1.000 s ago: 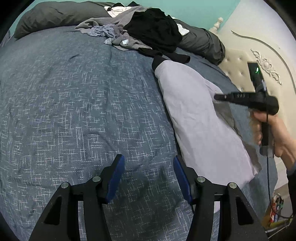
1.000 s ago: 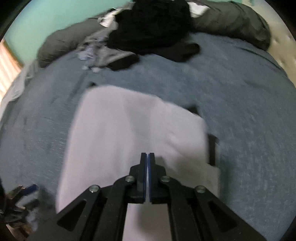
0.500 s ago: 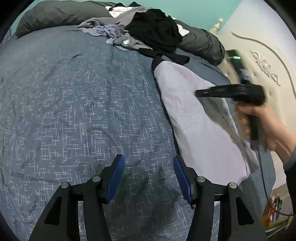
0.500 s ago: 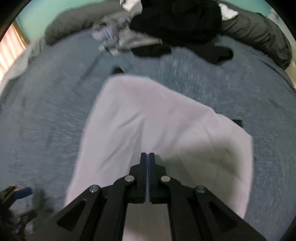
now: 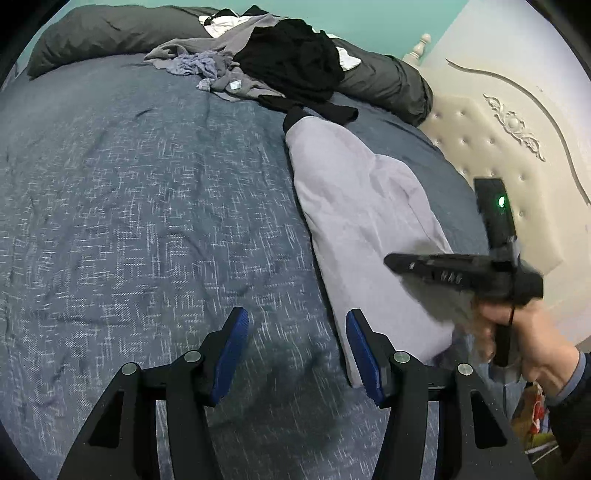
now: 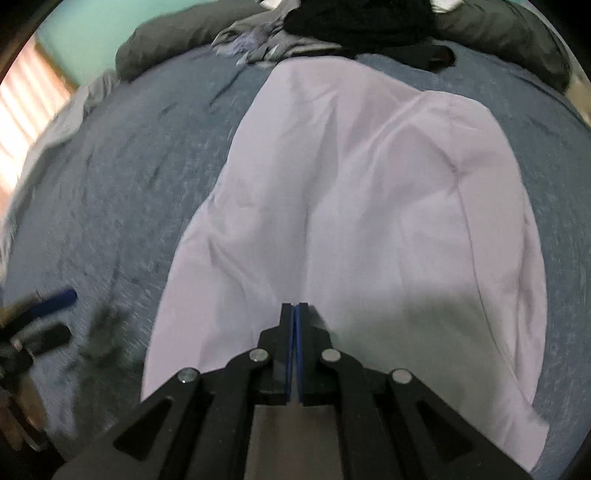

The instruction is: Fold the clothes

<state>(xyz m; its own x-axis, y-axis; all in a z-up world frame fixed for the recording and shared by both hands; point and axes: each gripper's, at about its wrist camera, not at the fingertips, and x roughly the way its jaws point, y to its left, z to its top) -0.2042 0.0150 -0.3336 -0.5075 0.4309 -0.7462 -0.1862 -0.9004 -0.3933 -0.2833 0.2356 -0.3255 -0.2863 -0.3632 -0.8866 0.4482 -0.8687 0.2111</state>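
A pale lavender garment point(image 5: 354, 206) lies lengthwise on the blue bedspread point(image 5: 129, 221), right of centre in the left wrist view. It fills the middle of the right wrist view as a wide, creased sheet point(image 6: 369, 184). My right gripper point(image 6: 294, 306) is shut, with cloth of the garment's near edge pinched between the pads and hanging under it. In the left wrist view that right gripper point(image 5: 388, 260) hovers over the garment's near right part, held by a hand point(image 5: 528, 332). My left gripper point(image 5: 295, 317) is open over bare bedspread, just left of the garment's near corner.
A heap of black and grey clothes point(image 5: 280, 62) sits at the far end of the bed, against dark grey pillows point(image 5: 110, 29). A cream tufted headboard point(image 5: 509, 147) rises on the right. The left gripper shows blurred at the left edge point(image 6: 48, 306).
The right gripper swung over the garment and came down toward its near right end, still shut. The garment now looks spread wider in the right wrist view. The left gripper stayed open in place.
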